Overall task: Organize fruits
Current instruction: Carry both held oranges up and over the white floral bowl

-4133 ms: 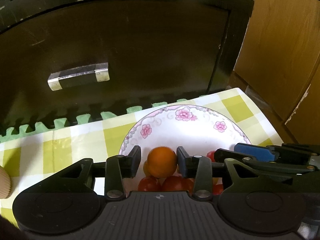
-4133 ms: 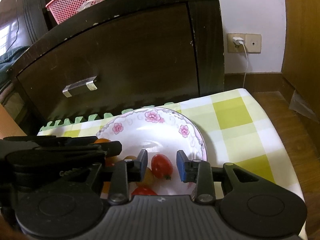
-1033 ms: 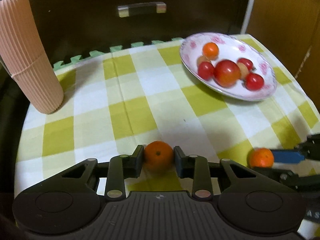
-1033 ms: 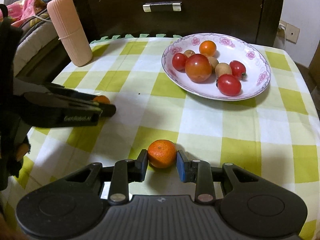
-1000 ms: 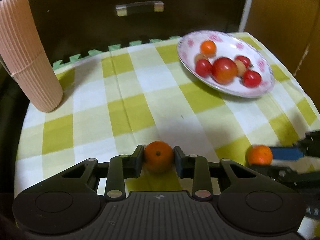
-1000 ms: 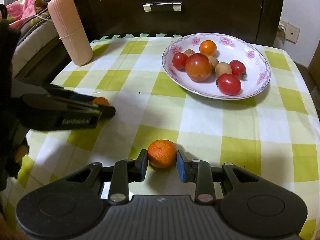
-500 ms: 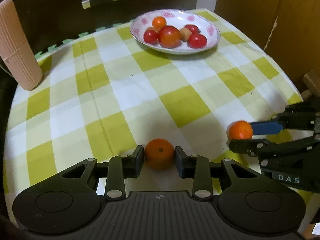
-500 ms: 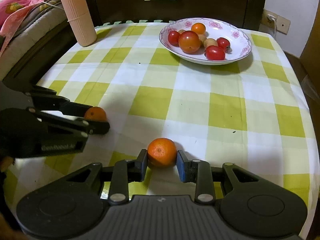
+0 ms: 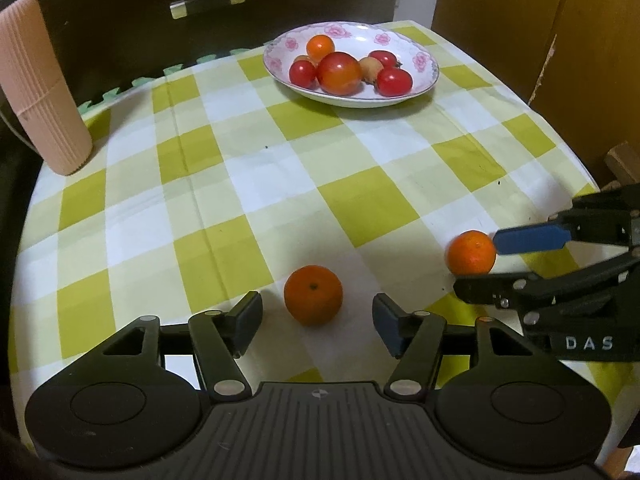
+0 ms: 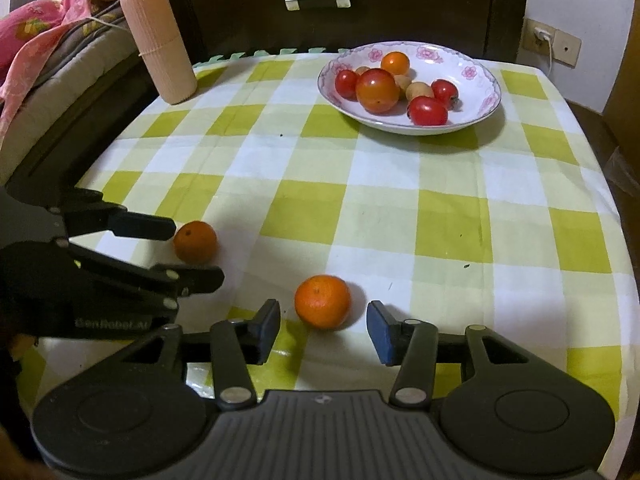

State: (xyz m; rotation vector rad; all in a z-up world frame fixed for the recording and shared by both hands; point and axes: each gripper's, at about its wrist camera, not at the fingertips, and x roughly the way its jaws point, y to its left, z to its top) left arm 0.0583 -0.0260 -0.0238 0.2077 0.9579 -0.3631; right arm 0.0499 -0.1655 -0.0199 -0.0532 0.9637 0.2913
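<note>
Checked tablecloth (image 10: 380, 216), plate (image 10: 486, 110), two oranges (image 10: 322, 306), pink cylinder (image 10: 160, 40)

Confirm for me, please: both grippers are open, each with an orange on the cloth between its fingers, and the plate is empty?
Not quite: the plate is not empty; it holds tomatoes and other small fruit, as the right wrist view shows. The left gripper and right gripper are indeed open, each around an orange.

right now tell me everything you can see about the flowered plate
The flowered plate is a shallow, glossy white dish, ceramic by its look, with pink blossoms and a thin scrolled border round the rim. It sits flat at the far end of the green-and-white checked cloth, near the dark drawer front. It holds red tomatoes, one larger orange-red tomato, a small orange fruit and a few pale brown fruits. Neither gripper touches it.
</note>
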